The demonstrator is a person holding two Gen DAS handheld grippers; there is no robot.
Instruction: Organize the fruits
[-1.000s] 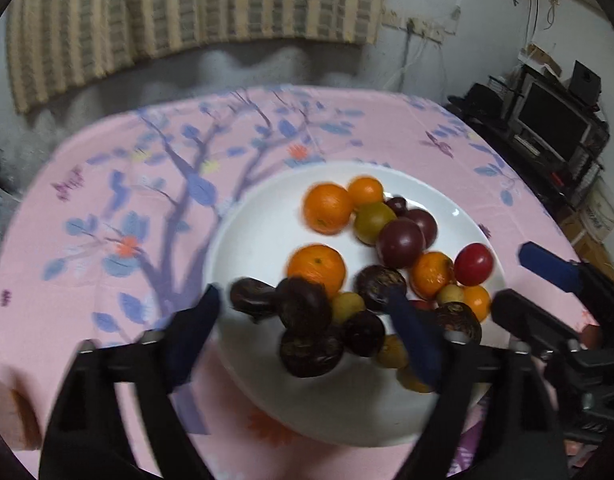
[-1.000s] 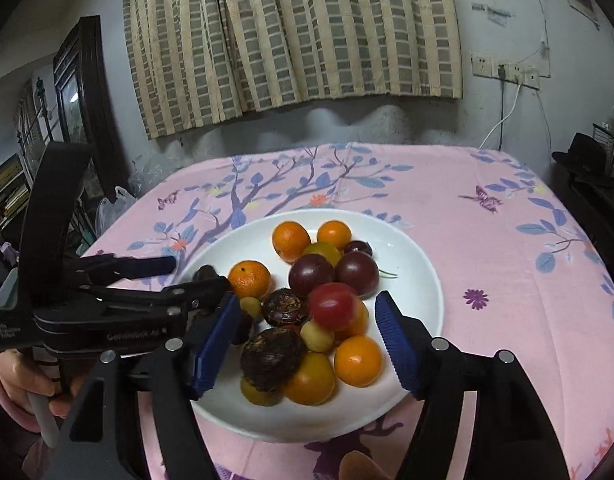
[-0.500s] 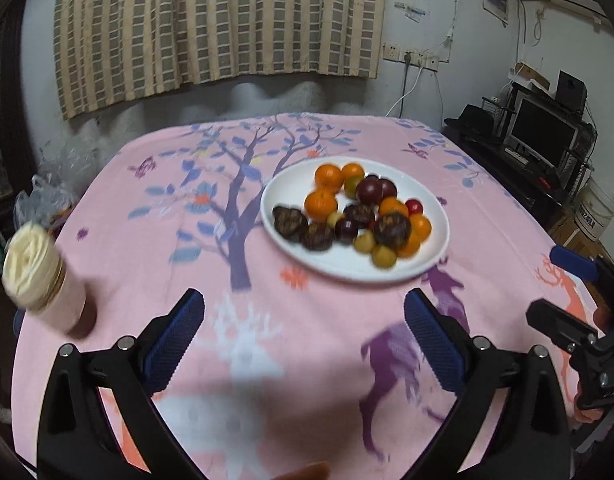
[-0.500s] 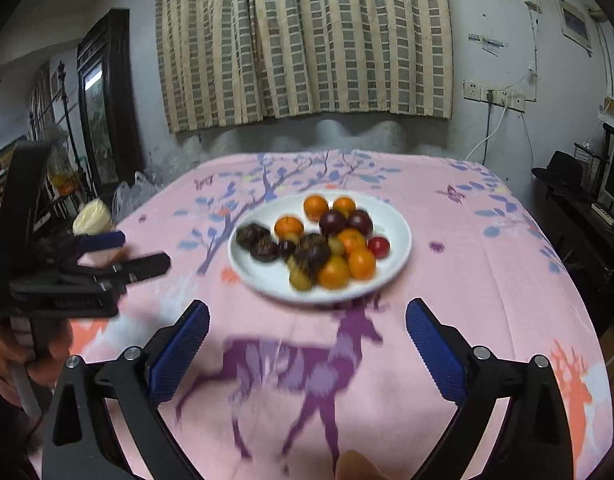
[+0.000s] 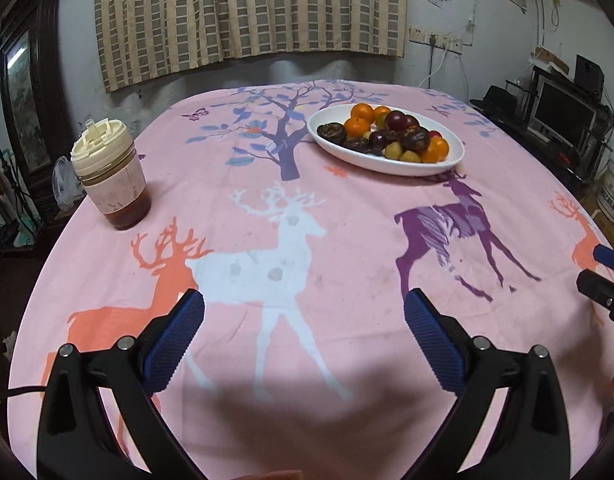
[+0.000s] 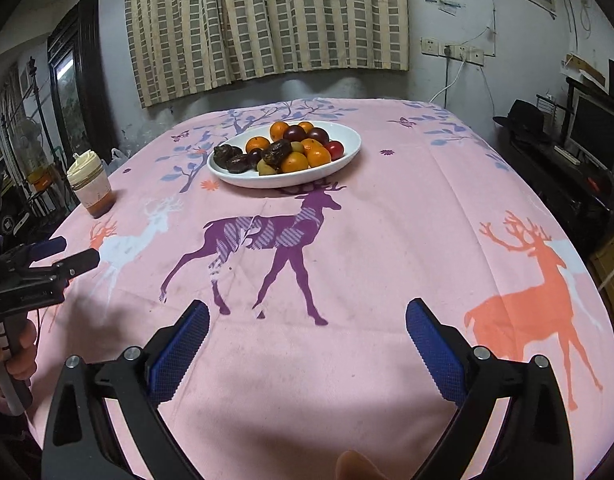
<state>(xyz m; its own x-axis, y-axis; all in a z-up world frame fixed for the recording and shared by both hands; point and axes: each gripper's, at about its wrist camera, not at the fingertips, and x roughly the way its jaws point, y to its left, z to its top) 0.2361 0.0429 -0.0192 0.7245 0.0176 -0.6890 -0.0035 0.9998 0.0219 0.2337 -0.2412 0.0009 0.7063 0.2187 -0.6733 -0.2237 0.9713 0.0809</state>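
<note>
Ahead of both claws, bare pink deer-print cloth covers the counter (image 5: 347,240) out to its rounded edges. The left claw (image 5: 305,326) and right claw (image 6: 307,330) have just opened wide, empty. The white oval plate (image 6: 347,152) of oranges, dark plums and small fruits (image 6: 283,148) lies well beyond them; a lidded jar (image 5: 111,176) stands far left.

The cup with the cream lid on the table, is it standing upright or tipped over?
Upright. The cup stands on its base on the pink tablecloth, with the cream lid on top.
</note>
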